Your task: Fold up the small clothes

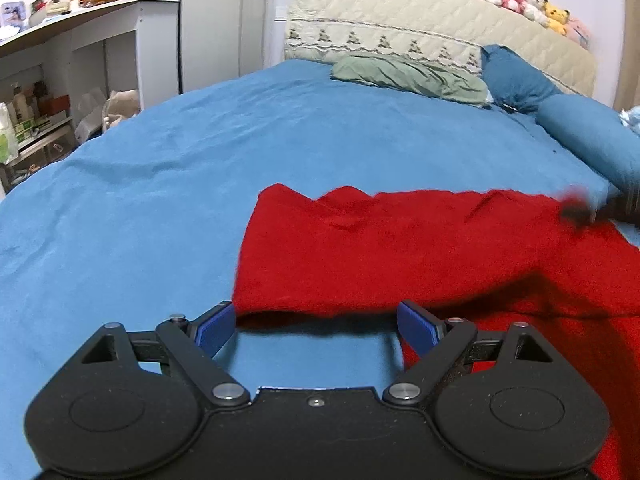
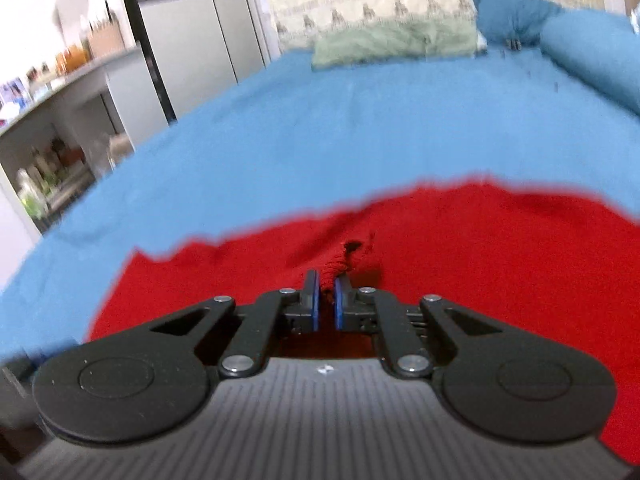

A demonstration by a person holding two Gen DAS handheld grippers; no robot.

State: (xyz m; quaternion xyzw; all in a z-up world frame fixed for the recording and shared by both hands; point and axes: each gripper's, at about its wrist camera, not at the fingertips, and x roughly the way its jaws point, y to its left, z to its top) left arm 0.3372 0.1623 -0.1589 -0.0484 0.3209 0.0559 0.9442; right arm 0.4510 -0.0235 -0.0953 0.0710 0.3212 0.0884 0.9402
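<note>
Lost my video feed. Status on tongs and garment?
Left tongs open at the red garment near edge. Right tongs pinching a bunched fold. Garment on blue bedspread. Nothing blocking.

Even, soft indoor light fills both views, brightest on the white wall at upper left, where the right wrist picture washes out. The left wrist view is mostly sharp, though the far black right gripper (image 1: 580, 212) smears with motion blur. A dark shadow lies beneath the lifted edge of the red knitted cloth (image 1: 400, 256). The right wrist view is blurred throughout. Fisheye distortion bows the blue bedsheet (image 2: 320, 128), and dark vignetting clips the corners.
</note>
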